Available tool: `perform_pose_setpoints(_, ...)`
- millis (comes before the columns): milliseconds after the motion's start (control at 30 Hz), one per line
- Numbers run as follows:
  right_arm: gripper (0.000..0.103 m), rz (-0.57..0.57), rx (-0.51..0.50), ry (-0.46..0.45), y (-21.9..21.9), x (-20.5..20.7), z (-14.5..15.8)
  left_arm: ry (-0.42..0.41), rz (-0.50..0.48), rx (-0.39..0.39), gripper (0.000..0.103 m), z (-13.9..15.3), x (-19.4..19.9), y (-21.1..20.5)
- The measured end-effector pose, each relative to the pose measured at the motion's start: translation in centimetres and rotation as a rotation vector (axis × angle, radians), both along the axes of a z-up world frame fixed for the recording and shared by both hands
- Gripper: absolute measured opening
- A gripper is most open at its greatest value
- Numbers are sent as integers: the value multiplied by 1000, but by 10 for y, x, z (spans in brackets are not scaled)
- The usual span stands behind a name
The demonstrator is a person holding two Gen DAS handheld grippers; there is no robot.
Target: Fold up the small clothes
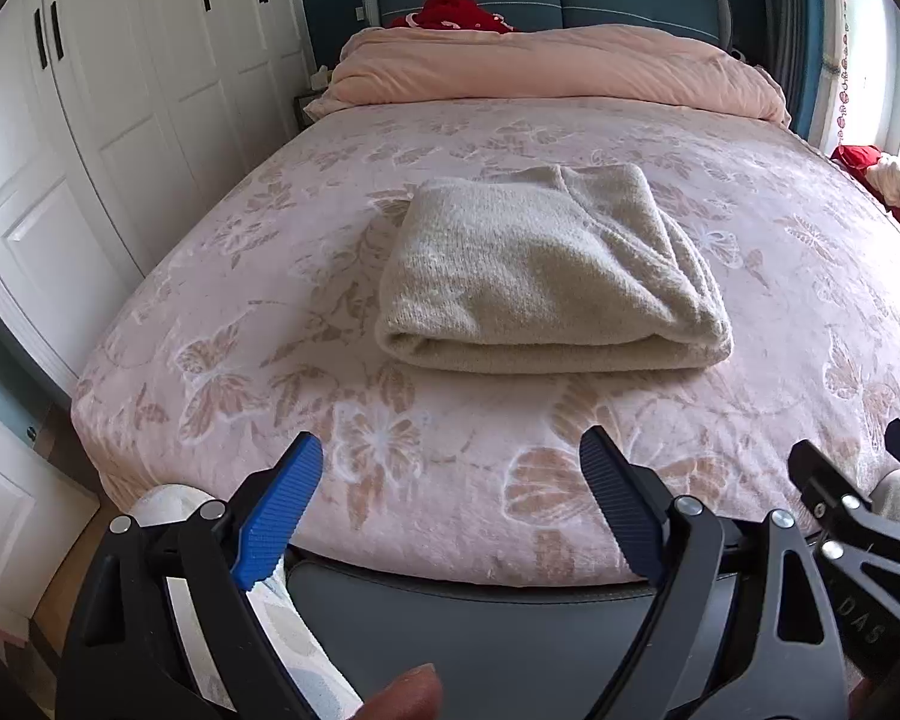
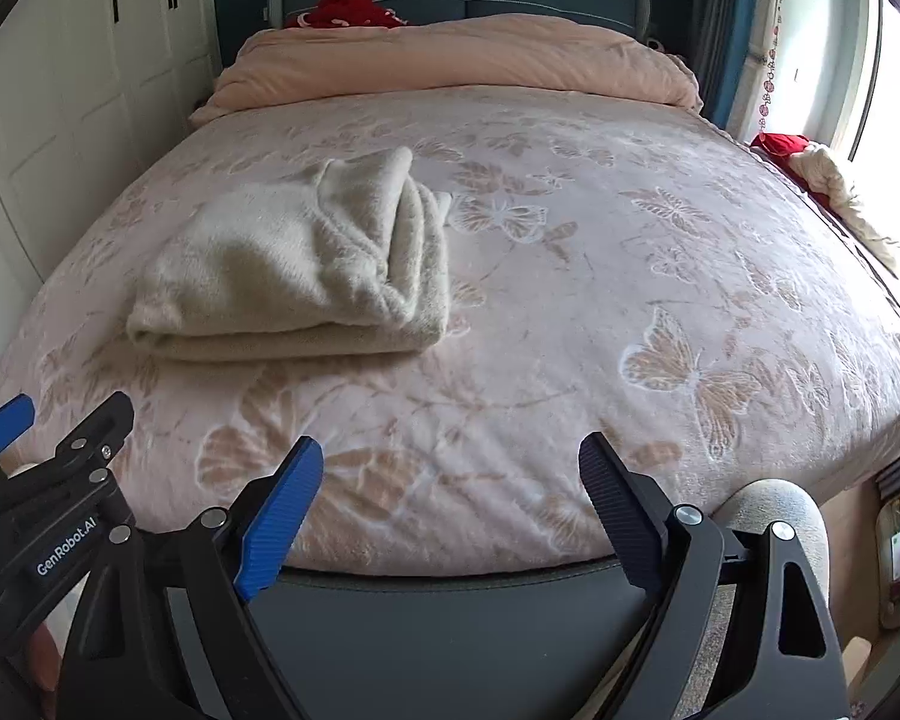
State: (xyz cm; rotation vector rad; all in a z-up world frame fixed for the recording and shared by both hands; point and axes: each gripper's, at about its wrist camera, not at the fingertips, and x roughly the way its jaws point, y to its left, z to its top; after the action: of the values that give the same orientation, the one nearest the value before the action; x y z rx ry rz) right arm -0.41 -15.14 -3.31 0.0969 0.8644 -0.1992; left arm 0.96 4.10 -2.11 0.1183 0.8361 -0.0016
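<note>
Both tongs hang off the foot edge of the bed, probably because the fold looks done. The left gripper (image 1: 450, 498) and right gripper (image 2: 450, 498) each have their jaws spread wide, holding nothing. Further in, the cream fuzzy knit sweater (image 1: 546, 276) sits folded in a neat rectangle on the pink butterfly-print blanket (image 1: 780, 276), toward its left side. Peach quilt (image 1: 546, 69) bunched at the head edge, out of the way.
</note>
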Motion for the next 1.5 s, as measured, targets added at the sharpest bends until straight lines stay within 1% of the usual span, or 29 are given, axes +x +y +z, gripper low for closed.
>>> perform_pose_setpoints(200, 85, 19, -24, -10, 10, 0, 2, 2, -6, 3, 85, -1, 0, -1)
perform_pose_setpoints(1000, 85, 0, -18, -6, 13, 1, 0, 8, -8, 14, 85, -3, 2, -1)
perform_pose_setpoints(1100, 85, -5, -15, -6, 15, 1, 0, 10, -7, 10, 85, -3, 2, 0)
perform_pose_setpoints(1300, 85, -15, -4, -9, 15, 0, 0, 14, 0, -21, 84, -6, 2, 4)
perform_pose_setpoints(1500, 86, -29, -11, -3, 21, 0, 1, 2, -3, 3, 84, -6, 1, 2)
